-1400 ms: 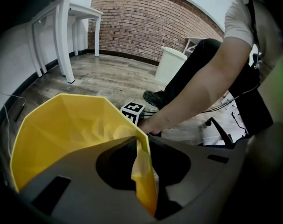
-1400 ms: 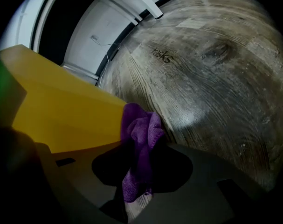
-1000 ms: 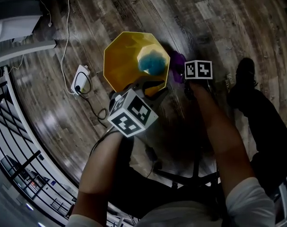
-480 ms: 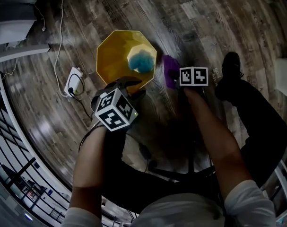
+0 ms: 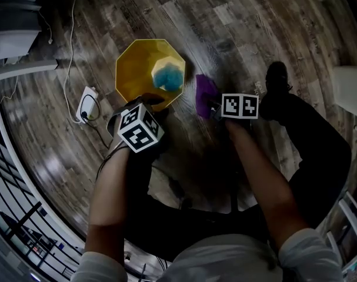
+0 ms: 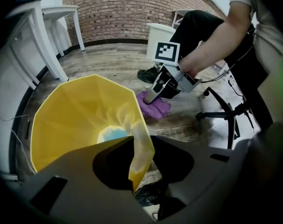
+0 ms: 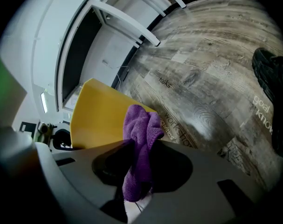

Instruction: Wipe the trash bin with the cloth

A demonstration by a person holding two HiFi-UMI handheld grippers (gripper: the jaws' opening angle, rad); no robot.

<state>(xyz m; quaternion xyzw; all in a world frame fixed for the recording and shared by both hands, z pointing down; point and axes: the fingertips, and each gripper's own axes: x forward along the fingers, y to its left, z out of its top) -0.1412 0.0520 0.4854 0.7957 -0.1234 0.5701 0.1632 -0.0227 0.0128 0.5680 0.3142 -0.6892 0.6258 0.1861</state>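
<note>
Shows the left claw (image 6: 141,169) slack, jaws just opened, tips pointing steeply down. Has the near rim of the yellow trash bin (image 6: 71,120) standing between them, unpinched. Shows the right claw (image 7: 137,181) clenched on a purple cloth (image 7: 141,125) that droops from its tips, with the bin's outer wall close ahead and to its left. Likely risks: could tip or slide the unheld bin once the cloth presses on it; could lose the cloth, gripped by only a fold.
</note>
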